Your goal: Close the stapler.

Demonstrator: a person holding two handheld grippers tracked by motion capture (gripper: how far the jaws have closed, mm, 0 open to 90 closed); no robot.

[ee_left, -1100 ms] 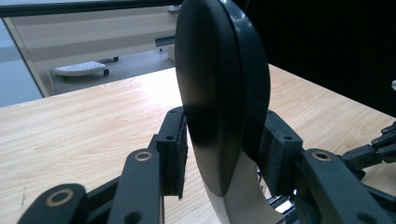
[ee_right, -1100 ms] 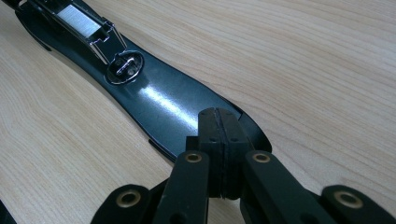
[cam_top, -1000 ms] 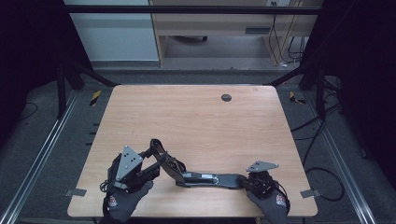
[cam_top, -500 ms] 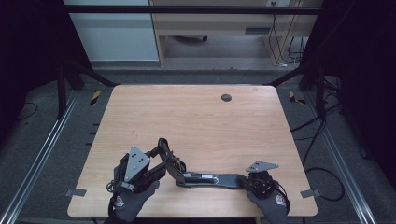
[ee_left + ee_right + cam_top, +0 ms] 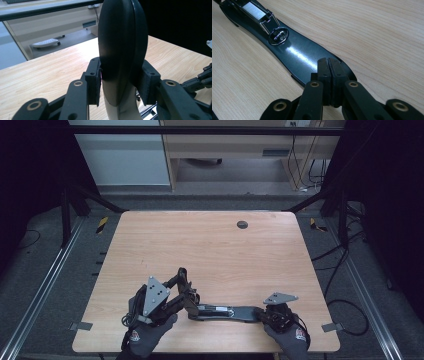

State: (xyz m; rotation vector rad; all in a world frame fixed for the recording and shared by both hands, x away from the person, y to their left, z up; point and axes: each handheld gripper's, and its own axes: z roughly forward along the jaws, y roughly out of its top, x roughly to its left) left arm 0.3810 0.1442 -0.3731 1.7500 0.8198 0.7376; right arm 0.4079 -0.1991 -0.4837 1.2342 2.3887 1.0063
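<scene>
Stapler (image 5: 225, 311) position: flat on the near part of the table (image 5: 210, 250), lengthwise between the two hands, with its base (image 5: 297, 55) in contact with the wood

Left tool (image 5: 187, 295): pads pinching the black top cover (image 5: 120, 37) from both sides. In the left tool view the cover stands raised and swung away from the base.

Right tool (image 5: 262, 314): jaws pressed together with nothing between them. The closed tip (image 5: 329, 67) bears down on the rounded front end of the base, just short of the metal anvil (image 5: 278, 35). Judged function: holding the base against the table while the other hand lifts.

Progress assessment:
- Done: the stapler is pinned down, the cover is gripped and hinged open, and the magazine (image 5: 255, 11) is exposed.
- Magazine content: a pale strip lies in the channel. Whether it is a staple row or bare metal cannot be told.
- Left: no spare staples are visible on the table, so the remaining work is probably to inspect the magazine, then lower the cover until it seats on the base, and release both tools.

Overall estimate: opening stage complete, closing stage not yet begun
</scene>
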